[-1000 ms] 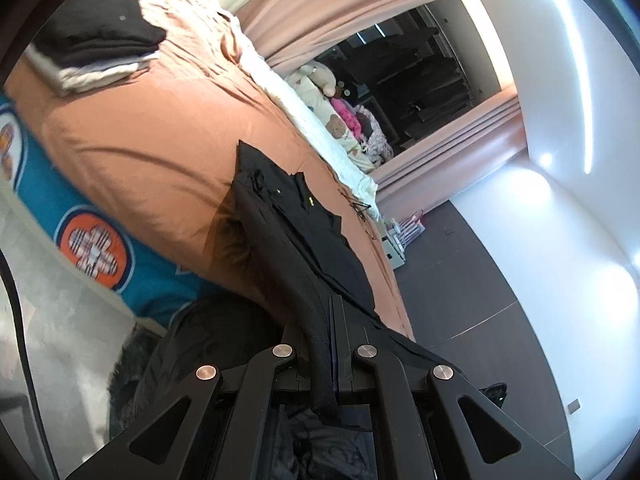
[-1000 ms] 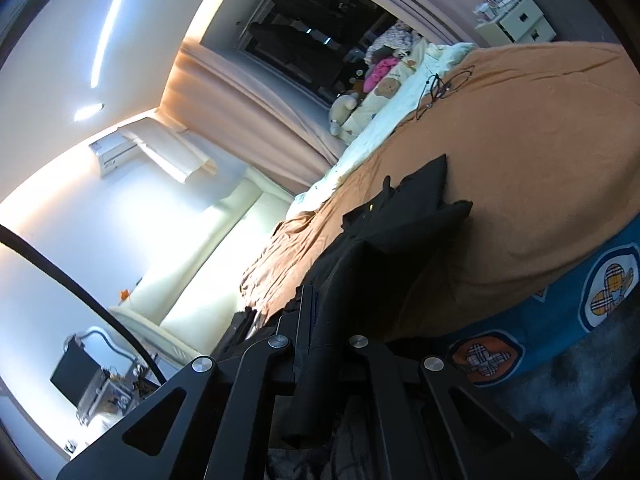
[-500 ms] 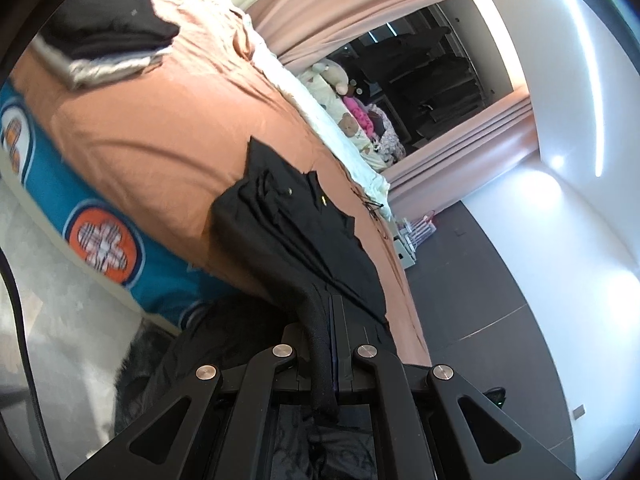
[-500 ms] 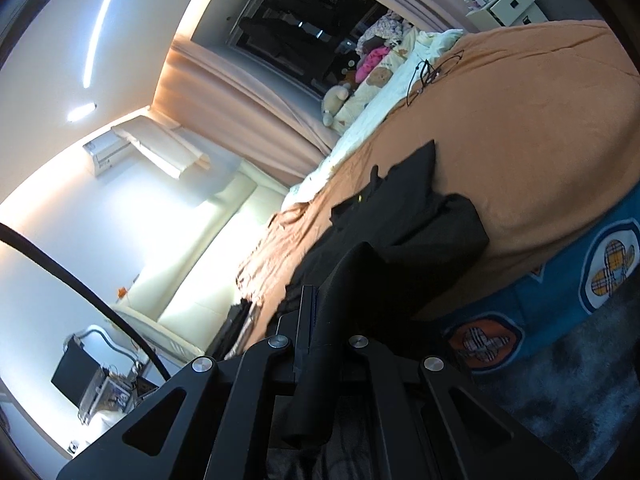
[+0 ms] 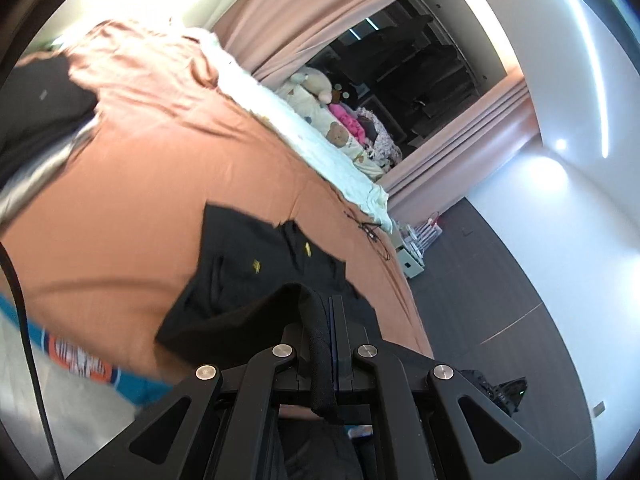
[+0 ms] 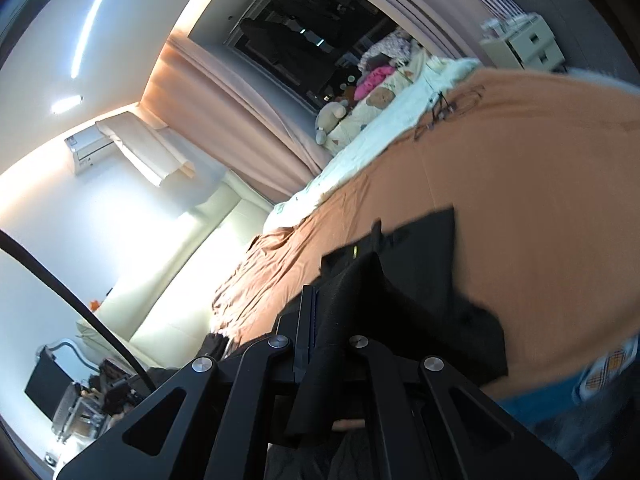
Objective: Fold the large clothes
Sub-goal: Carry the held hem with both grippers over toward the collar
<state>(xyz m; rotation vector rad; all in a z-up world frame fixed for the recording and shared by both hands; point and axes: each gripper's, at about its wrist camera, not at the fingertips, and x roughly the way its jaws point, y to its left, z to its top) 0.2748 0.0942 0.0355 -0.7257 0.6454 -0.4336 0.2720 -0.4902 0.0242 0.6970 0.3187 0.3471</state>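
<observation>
both claws carrying the near edge of the black garment over the bed

black garment (image 5: 256,280) is lying on the orange bedspread (image 5: 140,200) near the bed's edge, far part flat, near part lifting up into both claws. left claw (image 5: 326,320) is clamping together on a rolled hem of it; right claw (image 6: 320,320) is clamping on another stretch of the same edge (image 6: 360,300). judging this as the fold-over step: both held points should be travelling level and at equal pace toward the far edge, keeping the cloth taut between them so no crease is trapping underneath, then lowering before letting go. fabric is looking dark, matte, soft, with small yellow marks (image 5: 307,249) near the collar area. folded stack (image 5: 36,108) is sitting well apart at the bed's far end; plush toys (image 5: 316,84) are lining the window side.
</observation>
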